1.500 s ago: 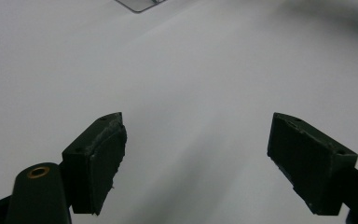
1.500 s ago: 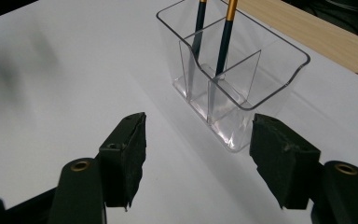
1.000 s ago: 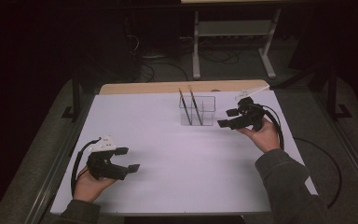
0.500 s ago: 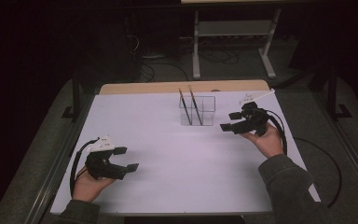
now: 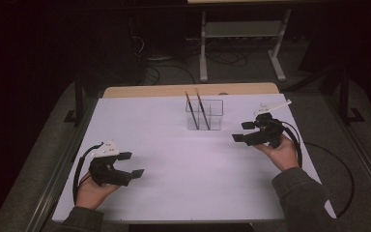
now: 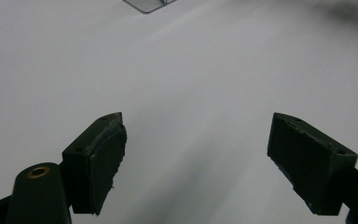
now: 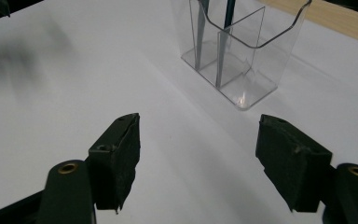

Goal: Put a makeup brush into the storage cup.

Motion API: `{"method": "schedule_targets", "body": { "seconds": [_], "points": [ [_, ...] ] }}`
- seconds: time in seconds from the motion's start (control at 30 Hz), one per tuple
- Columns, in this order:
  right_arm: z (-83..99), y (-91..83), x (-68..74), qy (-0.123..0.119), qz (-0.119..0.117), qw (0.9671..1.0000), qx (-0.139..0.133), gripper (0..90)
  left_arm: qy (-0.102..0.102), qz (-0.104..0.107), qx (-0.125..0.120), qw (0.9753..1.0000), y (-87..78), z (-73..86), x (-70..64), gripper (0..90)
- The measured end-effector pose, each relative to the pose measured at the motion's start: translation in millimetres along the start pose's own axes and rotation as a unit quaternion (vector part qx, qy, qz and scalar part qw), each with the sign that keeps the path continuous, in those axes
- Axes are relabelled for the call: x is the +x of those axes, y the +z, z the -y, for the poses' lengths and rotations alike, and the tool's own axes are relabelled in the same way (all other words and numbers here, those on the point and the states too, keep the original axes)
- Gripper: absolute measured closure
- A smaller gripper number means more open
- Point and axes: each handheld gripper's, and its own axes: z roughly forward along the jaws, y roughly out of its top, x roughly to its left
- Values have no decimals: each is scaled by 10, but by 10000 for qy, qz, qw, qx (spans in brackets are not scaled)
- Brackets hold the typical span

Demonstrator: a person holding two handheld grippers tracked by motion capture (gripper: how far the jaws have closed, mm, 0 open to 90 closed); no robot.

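Left gripper [image 5: 128, 165]: near the front-left of the white table [image 5: 174, 193], jaws spread wide with nothing between them; in its own view only bare tabletop lies ahead. It sits close to the table's left edge, with open surface to its right and ahead.

Right gripper [image 5: 244, 131]: farther back on the right side, jaws also wide apart and empty, pointing toward the clear holder [image 5: 205, 115]. In the right gripper view the holder [image 7: 235, 51] stands just ahead, apart from the jaws.

Holder: upright near the far edge, about mid-width, divided into compartments. Two pencils [image 5: 197, 108] lean in it, side by side (which compartments, I cannot tell).

Judgement: with both pencils standing in the holder and both tools empty, the placing looks done; little appears left beyond drawing the hands back. Otherwise the table is bare, so room for moving is ample; only the holder and the right-hand table edge lie near the right gripper.
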Motion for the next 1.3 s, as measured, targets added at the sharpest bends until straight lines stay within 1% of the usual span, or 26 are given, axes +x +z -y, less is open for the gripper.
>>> {"method": "schedule_targets", "body": {
  "seconds": [0.17,0.3,0.33,0.37,0.43,0.5,0.57,0.6,0.67,0.8,0.83,0.87,0.9,0.93,1.0,1.1,1.17,1.3],
  "points": [
    [43,-20,23,-26,10,10000,10,284,6,4,-10,10000,2,7,3,186],
    [93,-41,38,-37,32,10000,-58,277,22,-11,3,10000,-3,8,4,185],
    [103,-50,52,4,24,10000,-51,275,6,-8,-24,10000,-1,10,3,185],
    [114,-52,56,-30,51,9999,-98,272,-3,-4,-43,10000,-1,12,4,184],
    [129,-61,62,10,53,10000,-56,252,10,-9,-42,10000,-4,15,4,183],
    [139,-71,69,-10,54,9999,-97,249,37,-17,-39,10000,-10,18,5,182],
    [157,-87,87,-37,81,9998,-175,247,16,-33,-38,10000,-18,20,5,181],
    [166,-90,97,-9,72,9998,-162,245,38,-39,-41,10000,-18,21,7,181],
    [194,-89,106,-32,69,9998,-169,242,0,-59,-76,10000,-12,29,-7,182],
    [244,-89,129,12,57,9999,-117,231,15,-56,-50,10000,-3,32,-16,181],
    [258,-94,135,-9,73,9998,-166,231,13,-56,-46,10000,-4,35,-19,181],
    [270,-103,146,25,100,9998,-173,231,1,-50,-64,10000,-4,37,-22,181],
    [284,-107,142,-6,83,9998,-191,230,-1,-57,-84,9999,-3,39,-26,181],
    [298,-115,156,56,85,9998,-198,228,-14,-53,-93,9999,-1,41,-29,181],
    [330,-122,161,21,118,9997,-218,226,-13,-41,-98,9999,3,45,-34,181],
    [367,-136,168,99,73,9997,-225,209,-9,-16,-78,10000,11,55,-54,180],
    [393,-160,184,93,59,9995,-309,215,1,-2,-72,10000,8,63,-61,179],
    [442,-188,202,128,85,9993,-329,211,-2,-14,-88,10000,9,83,-66,179]
  ]
}}
